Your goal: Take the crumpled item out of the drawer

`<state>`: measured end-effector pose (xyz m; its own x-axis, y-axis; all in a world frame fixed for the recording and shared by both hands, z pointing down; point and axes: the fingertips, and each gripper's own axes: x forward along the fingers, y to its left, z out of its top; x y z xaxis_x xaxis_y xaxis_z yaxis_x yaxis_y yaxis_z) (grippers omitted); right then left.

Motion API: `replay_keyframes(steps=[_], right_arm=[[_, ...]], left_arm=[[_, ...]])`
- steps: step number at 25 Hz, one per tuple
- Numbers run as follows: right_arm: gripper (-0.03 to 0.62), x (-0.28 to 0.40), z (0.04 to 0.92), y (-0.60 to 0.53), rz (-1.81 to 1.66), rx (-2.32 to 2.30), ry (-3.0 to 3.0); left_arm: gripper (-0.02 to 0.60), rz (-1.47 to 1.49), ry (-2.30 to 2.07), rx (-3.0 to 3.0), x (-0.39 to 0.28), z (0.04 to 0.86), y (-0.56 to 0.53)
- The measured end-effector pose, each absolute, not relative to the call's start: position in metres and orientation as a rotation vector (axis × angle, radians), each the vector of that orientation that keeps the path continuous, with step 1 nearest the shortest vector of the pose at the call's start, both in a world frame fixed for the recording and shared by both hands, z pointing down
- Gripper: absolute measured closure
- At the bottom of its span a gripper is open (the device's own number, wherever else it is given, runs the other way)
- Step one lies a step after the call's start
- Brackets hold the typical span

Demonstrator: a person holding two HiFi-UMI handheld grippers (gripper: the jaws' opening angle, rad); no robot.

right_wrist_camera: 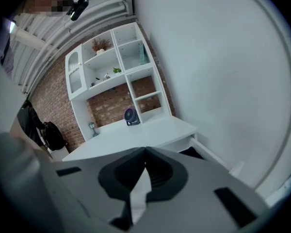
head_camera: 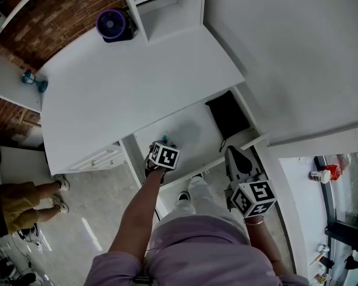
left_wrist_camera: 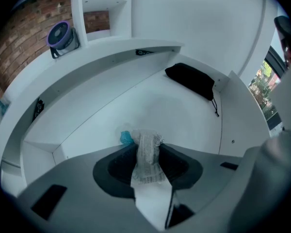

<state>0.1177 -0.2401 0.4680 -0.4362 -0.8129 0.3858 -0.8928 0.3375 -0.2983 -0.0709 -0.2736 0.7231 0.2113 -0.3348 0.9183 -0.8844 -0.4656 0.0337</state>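
We count two grippers, the left gripper (left_wrist_camera: 146,147) and the right gripper (right_wrist_camera: 145,150), and two marker cubes (head_camera: 165,156) (head_camera: 254,198), one on each. There is one desk (head_camera: 137,82) with one open drawer (head_camera: 194,137). In the drawer we see one crumpled item (left_wrist_camera: 147,154) and one black pouch (head_camera: 228,114). We also count one fan (head_camera: 111,24), one small teal thing (head_camera: 34,82) and one other person (head_camera: 24,201).

I see wht drawer (left_wrist_camera: 136,106), blk pouch (left_wrist_camera: 190,80), item (left_wrist_camera: 146,152) wht w/ fine grey print + teal bit, purple fan (head_camera: 111,24), red-brown brick wall (head_camera: 53,16), blk/wht-squared cube (head_camera: 164,155).
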Motion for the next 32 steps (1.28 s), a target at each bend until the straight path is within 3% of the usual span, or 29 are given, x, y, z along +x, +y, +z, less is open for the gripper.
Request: replay_keyframes(steps=[32], right_arm=[[0.592, 0.066, 0.438, -0.200, 0.624, 1.450, -2.571]], left_arm=[[0.437, 0.639, -1.453, 2.223, -0.096, 0.518, -0.247]])
